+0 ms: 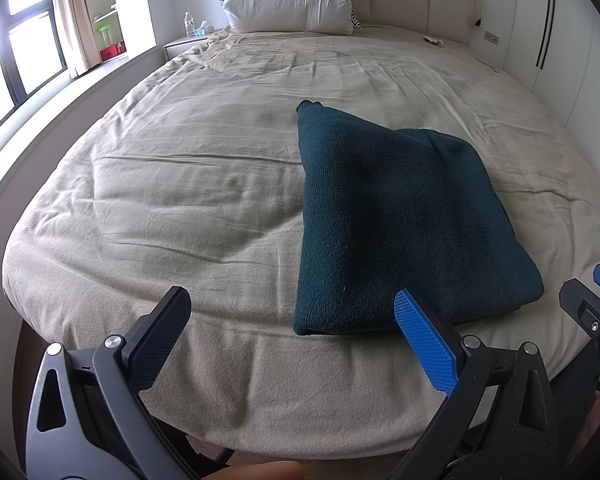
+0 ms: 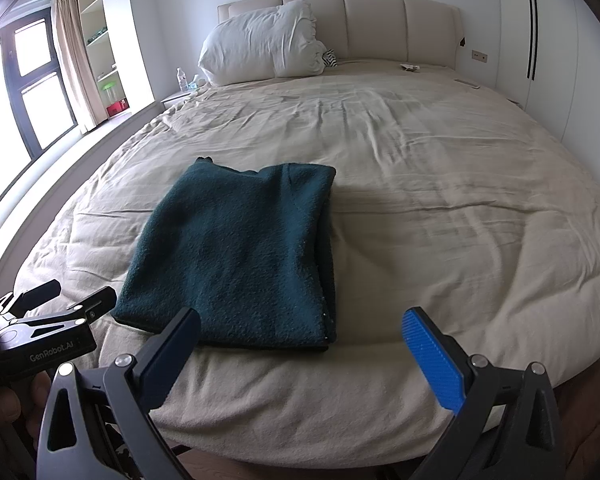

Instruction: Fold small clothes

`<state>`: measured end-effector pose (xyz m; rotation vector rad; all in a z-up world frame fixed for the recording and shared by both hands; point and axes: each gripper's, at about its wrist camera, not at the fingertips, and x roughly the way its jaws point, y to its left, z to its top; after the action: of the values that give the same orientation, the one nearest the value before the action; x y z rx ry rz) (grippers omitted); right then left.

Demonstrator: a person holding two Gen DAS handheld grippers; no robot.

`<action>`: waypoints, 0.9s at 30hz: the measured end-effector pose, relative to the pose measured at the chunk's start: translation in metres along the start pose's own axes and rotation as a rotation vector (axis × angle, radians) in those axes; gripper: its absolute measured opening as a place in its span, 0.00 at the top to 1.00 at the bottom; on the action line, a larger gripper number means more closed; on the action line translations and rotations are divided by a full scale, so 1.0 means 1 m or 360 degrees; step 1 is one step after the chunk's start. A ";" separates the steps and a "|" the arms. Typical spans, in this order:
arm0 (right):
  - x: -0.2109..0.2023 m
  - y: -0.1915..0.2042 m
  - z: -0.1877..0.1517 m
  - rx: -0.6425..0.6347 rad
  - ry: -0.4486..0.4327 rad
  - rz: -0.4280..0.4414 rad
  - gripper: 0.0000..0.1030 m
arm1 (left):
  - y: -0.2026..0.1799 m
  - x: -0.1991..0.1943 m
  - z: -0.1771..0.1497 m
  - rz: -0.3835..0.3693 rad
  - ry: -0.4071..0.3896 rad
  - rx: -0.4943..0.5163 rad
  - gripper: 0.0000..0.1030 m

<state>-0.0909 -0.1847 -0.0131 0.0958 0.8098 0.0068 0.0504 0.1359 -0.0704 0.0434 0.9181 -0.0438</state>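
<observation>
One bed lies ahead of both hand-held grippers, bearing the dark green garment, apparently already folded flat. Left hand-held gripper and right hand-held gripper hang open, empty, just short of it. Next likely: another fold or tidying.

Both grippers spread wide, nothing held

The left gripper is level, one dark finger at 7 o'clock and one blue finger at 5 o'clock of its own view. The right gripper matches that pose, jaws apart, and sits just beside the left one, at its 3 o'clock.
</observation>
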 end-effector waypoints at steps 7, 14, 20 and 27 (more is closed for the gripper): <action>-0.001 0.000 -0.001 0.0001 0.0002 0.0003 0.00 | -0.001 -0.001 -0.001 0.0005 0.0001 0.0002 0.00; 0.000 -0.001 0.001 0.0001 0.0003 0.0003 0.00 | -0.001 -0.001 -0.001 0.0005 0.0000 -0.0001 0.00; 0.000 -0.001 0.001 0.0000 0.0002 0.0002 0.00 | -0.001 -0.001 -0.001 0.0004 0.0000 -0.0002 0.00; 0.001 -0.001 0.000 0.0002 0.0005 0.0006 0.00 | -0.001 -0.001 -0.002 0.0004 0.0001 0.0000 0.00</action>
<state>-0.0904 -0.1855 -0.0137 0.0986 0.8130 0.0100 0.0483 0.1349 -0.0712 0.0445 0.9186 -0.0417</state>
